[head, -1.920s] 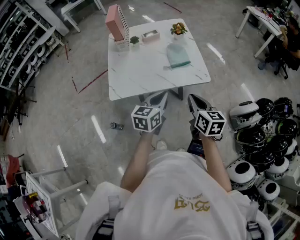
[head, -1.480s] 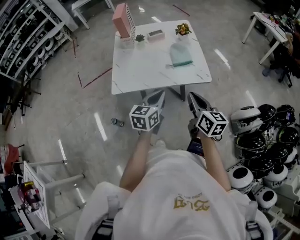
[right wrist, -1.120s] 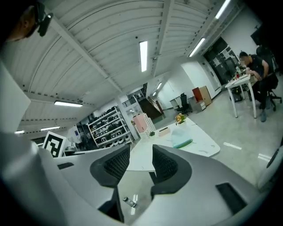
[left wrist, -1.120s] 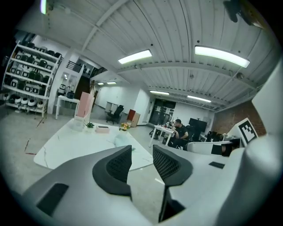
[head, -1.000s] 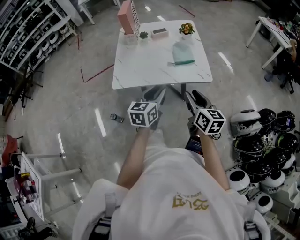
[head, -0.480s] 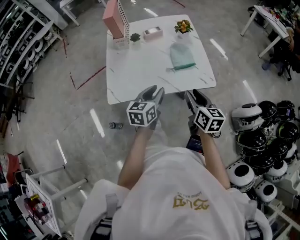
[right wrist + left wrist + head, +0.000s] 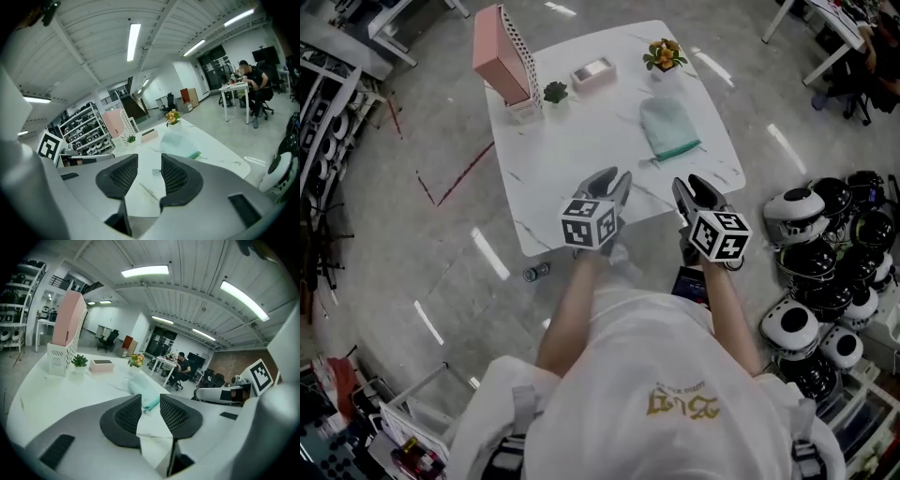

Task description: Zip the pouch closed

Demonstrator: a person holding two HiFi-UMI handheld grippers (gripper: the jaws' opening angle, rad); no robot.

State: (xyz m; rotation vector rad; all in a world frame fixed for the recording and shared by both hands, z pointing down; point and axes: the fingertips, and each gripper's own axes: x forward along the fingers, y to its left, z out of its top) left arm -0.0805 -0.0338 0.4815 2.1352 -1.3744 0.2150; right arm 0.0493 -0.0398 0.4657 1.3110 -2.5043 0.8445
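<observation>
White marble table carried the teal pouch on its right half, apart from both tools. My left gripper had just been narrowing its jaws, which remained parted around nothing. My right gripper stood parted and empty.

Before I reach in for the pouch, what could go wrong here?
The pouch lies loose on the smooth table; tugging the zipper without pinning the pouch may just drag it. The potted flowers stand just beyond it, so an overshoot could tip them.
</observation>
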